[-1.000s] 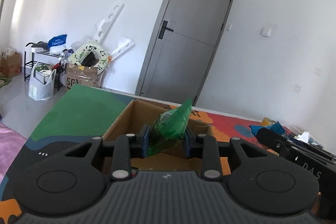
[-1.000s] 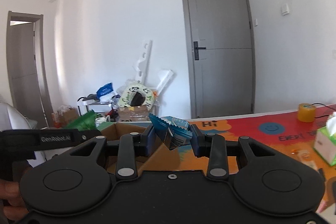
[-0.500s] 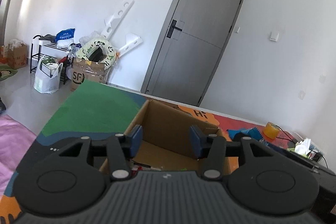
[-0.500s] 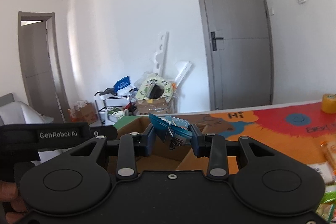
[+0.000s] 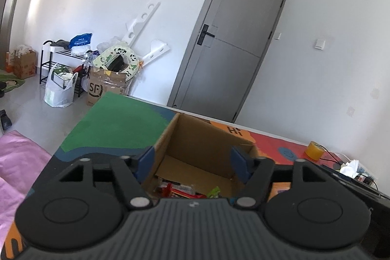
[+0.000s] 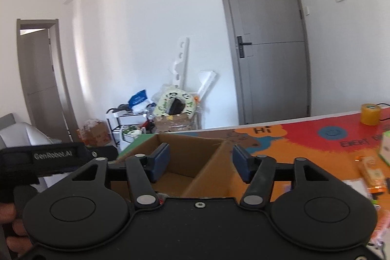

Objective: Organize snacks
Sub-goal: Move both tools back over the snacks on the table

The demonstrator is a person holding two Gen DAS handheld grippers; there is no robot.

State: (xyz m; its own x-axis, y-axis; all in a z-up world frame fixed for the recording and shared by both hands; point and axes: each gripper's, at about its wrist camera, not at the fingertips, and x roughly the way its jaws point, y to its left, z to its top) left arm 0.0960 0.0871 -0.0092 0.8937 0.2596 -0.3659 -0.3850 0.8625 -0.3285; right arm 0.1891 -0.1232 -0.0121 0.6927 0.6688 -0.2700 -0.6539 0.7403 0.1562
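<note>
An open cardboard box (image 5: 195, 135) stands on the colourful table mat, with several snack packets (image 5: 180, 189) lying on its floor. My left gripper (image 5: 192, 162) hovers over the box's near side, its jaws opening and nothing between them. In the right wrist view the same box (image 6: 185, 145) shows a cardboard divider. My right gripper (image 6: 199, 162) hangs above it, jaws opening and empty. The left gripper's body (image 6: 56, 155) and a hand show at the left edge. Loose snack packets (image 6: 370, 172) lie on the mat to the right.
A yellow tape roll (image 5: 314, 150) and crumpled tissue (image 5: 351, 166) sit at the far right of the table; the tape roll (image 6: 370, 113) also shows in the right wrist view. Beyond the table are a grey door (image 5: 231, 52), a cluttered rack and boxes (image 5: 107, 79). Pink fabric (image 5: 17, 157) lies left.
The left gripper let go of the green packet first and kept widening. The right gripper then released the blue packet; both are out of the jaws. Both views shifted slightly over the box.
</note>
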